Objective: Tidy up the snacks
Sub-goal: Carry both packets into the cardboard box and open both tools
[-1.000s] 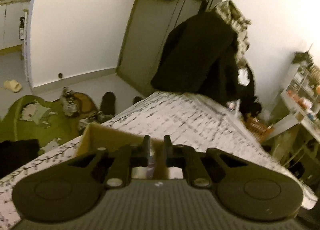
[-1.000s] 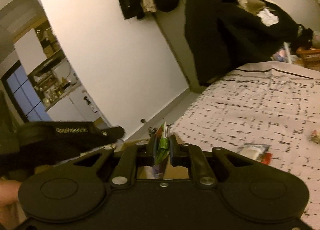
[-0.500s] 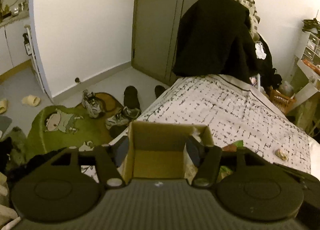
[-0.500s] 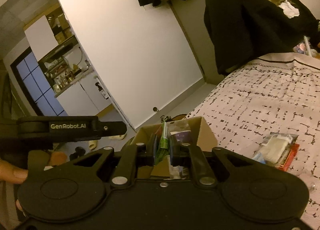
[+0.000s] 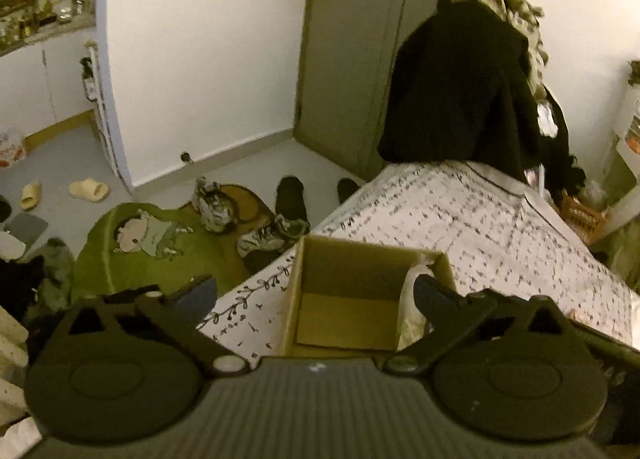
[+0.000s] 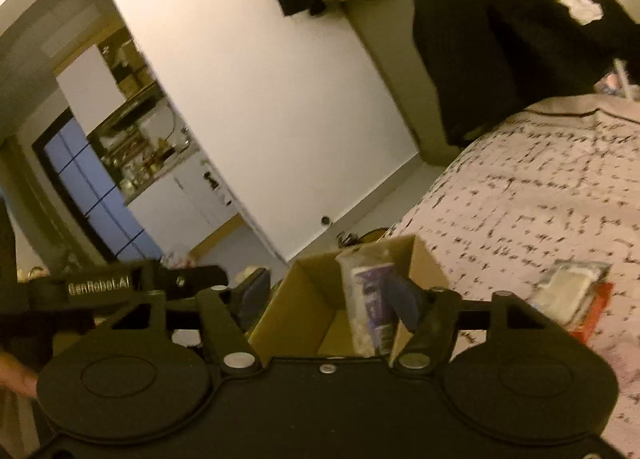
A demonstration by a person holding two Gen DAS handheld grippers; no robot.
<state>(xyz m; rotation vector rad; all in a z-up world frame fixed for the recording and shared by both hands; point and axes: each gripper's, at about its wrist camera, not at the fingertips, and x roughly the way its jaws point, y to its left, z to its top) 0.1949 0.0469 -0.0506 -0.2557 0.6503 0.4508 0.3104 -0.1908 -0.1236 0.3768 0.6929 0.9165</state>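
Both grippers hung over the cardboard box (image 5: 344,295) on the bed (image 5: 500,227). The left gripper (image 5: 316,295) was spreading wide, holding nothing. The right gripper (image 6: 328,295) was opening too, empty, a snack packet (image 6: 368,299) standing in the box

Dim, yellowish light on white walls (image 5: 208,59) and a grey floor (image 5: 60,163). Green rug (image 5: 132,259) with shoes (image 5: 212,203) beside a bed in patterned cover (image 5: 460,219). Dark coats (image 5: 452,91) hung near a closed door (image 5: 344,59).

Both wrist views close above, angled down, sharing cardboard box (image 5: 352,283) (image 6: 308,299)
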